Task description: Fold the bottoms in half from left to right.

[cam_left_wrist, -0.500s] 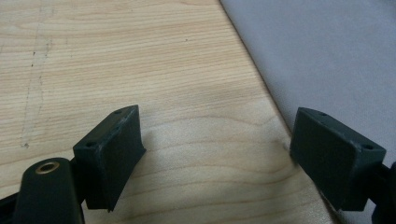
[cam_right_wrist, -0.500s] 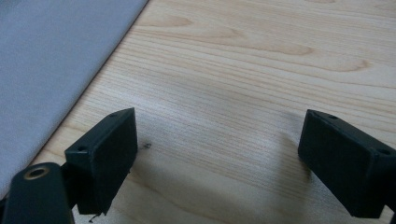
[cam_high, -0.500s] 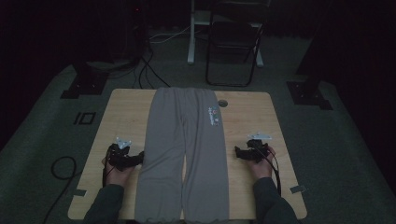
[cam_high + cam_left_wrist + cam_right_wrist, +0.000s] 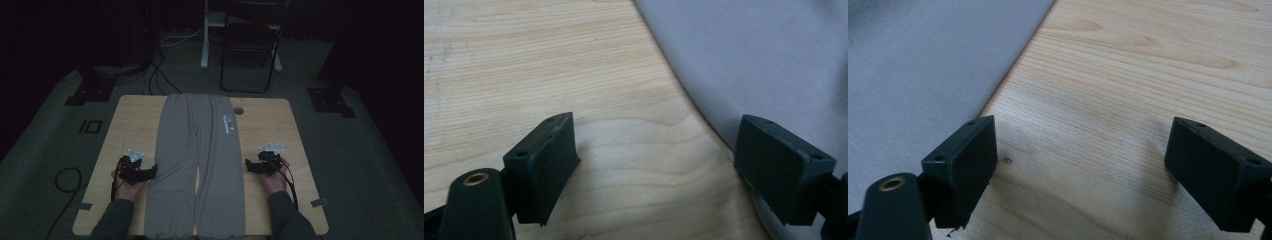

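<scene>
A pair of grey trousers (image 4: pixel 197 150) lies flat along the middle of the wooden table (image 4: pixel 135 120), waistband at the far end, leg cuffs at the near edge. A small printed logo (image 4: pixel 228 123) marks its right leg. My left gripper (image 4: pixel 150 171) rests on the table at the trousers' left edge, jaws open with bare wood between them (image 4: pixel 654 165); its right fingertip (image 4: pixel 781 165) sits over the edge of the grey fabric (image 4: pixel 764 65). My right gripper (image 4: pixel 248 165) sits at the trousers' right edge, jaws open over bare wood (image 4: pixel 1080 170), the grey cloth (image 4: pixel 923 75) just beside its left fingertip (image 4: pixel 965 165).
A black folding chair (image 4: pixel 250 45) and a white post (image 4: pixel 205 35) stand behind the table on the dark carpet. Black stand bases (image 4: pixel 92 87) (image 4: pixel 330 100) flank the far corners. Cables (image 4: pixel 67 180) lie on the floor at left. A small round hole (image 4: pixel 238 110) marks the tabletop.
</scene>
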`<state>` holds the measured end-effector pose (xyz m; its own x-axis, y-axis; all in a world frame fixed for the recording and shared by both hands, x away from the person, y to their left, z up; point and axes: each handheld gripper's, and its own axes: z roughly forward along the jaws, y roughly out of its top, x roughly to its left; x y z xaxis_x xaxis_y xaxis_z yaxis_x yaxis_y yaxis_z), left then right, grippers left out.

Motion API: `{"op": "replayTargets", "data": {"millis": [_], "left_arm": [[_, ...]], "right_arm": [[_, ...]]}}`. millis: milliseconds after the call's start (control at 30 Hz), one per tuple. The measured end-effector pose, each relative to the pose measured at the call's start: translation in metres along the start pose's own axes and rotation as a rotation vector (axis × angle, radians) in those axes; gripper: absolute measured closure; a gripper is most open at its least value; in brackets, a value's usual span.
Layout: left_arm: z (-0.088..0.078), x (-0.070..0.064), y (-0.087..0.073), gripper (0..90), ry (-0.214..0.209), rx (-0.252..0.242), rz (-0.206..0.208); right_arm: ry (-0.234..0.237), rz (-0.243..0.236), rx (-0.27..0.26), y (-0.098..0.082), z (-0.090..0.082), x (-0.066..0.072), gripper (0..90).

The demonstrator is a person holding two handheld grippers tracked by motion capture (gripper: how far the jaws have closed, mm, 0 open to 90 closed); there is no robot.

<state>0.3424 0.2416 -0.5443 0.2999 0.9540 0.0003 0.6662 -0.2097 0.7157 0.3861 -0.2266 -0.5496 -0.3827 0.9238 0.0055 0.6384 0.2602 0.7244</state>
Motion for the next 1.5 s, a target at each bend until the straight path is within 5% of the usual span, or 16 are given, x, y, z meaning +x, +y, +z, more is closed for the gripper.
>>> {"op": "replayTargets", "data": {"millis": [100, 333, 600, 767, 833, 1000, 1167, 1233, 1367, 1500], "left_arm": [[-0.004, -0.002, -0.001, 24.6, -0.052, -0.007, -0.028], [-0.003, -0.022, 0.0, 32.0, -0.027, -0.005, 0.027], [-0.007, -0.017, 0.0, 67.5, -0.029, -0.008, 0.0], [-0.009, -0.014, -0.001, 78.6, -0.056, -0.001, -0.023], [-0.01, -0.014, -0.002, 77.3, -0.082, 0.0, -0.038], [-0.018, -0.018, -0.009, 58.4, -0.126, 0.006, -0.062], [-0.023, -0.036, -0.014, 54.4, -0.075, 0.01, -0.005], [-0.022, -0.039, -0.013, 60.9, -0.054, 0.012, 0.021], [-0.018, -0.037, -0.008, 87.0, -0.149, 0.012, -0.012], [-0.023, -0.047, 0.006, 88.0, -0.216, -0.037, 0.046]], "right_arm": [[0.0, 0.0, 0.0, 0.0, 0.0, 0.0, 13.1], [0.005, -0.004, 0.0, 0.0, 0.0, 0.0, 13.4], [0.005, -0.005, 0.0, 0.0, 0.0, 0.0, 13.4], [0.005, -0.004, 0.0, 0.0, 0.0, 0.0, 13.4], [0.005, -0.004, 0.0, 0.0, 0.0, 0.0, 13.4], [0.006, -0.005, -0.001, 0.0, 0.0, 0.0, 13.6], [0.006, -0.005, -0.001, 0.0, 0.0, 0.0, 13.6], [0.006, -0.005, -0.001, 0.0, 0.0, 0.0, 13.6], [0.006, -0.005, -0.001, 0.0, 0.0, 0.0, 13.6], [0.011, -0.009, -0.001, 0.0, 0.0, 0.001, 14.0]]}}
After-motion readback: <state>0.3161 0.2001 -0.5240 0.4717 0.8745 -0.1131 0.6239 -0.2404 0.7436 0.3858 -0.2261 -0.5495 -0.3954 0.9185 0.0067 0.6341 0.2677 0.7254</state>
